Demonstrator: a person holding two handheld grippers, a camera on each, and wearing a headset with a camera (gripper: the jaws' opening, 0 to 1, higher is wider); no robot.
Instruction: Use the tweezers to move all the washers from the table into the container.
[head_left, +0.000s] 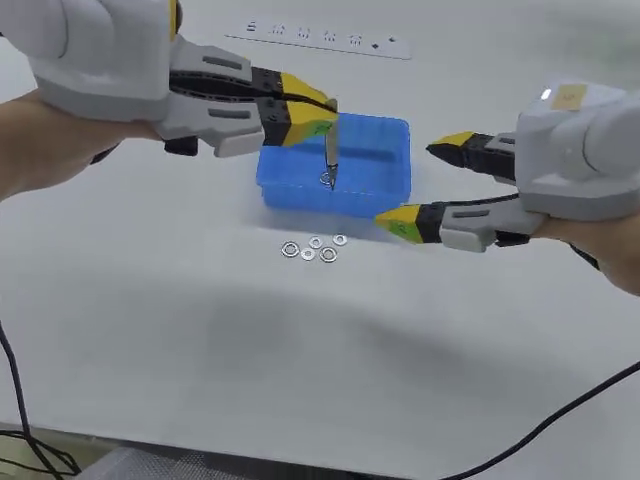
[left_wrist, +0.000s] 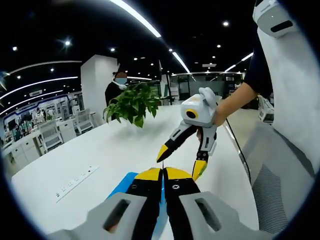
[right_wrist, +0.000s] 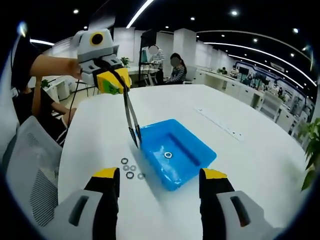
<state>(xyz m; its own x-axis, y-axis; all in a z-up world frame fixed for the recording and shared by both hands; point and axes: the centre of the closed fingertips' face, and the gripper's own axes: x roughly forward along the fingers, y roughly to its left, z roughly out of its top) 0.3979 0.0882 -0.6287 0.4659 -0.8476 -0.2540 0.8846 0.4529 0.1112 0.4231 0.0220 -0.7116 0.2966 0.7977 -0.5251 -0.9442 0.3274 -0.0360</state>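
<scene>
White counter (head_left: 150, 330): my left gripper (head_left: 330, 115) clamps tweezers (head_left: 330, 160) at container (head_left: 385, 125), right gripper (head_left: 410, 183) gapes alongside; right gripper view separates tips from washer (right_wrist: 168, 155) inside.

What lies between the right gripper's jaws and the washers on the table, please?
Bare table: in the right gripper view, nothing sits between the right gripper and the washers.

Bright, even light comes down from long ceiling strips (left_wrist: 135, 17) and small round lamps (right_wrist: 234, 12). The white table (head_left: 120, 250) glares pale toward one o'clock in the head view, with a soft shadow (head_left: 300, 335) toward six. The blue container (right_wrist: 195, 150) gleams. Both gripper views bend at their edges.
</scene>
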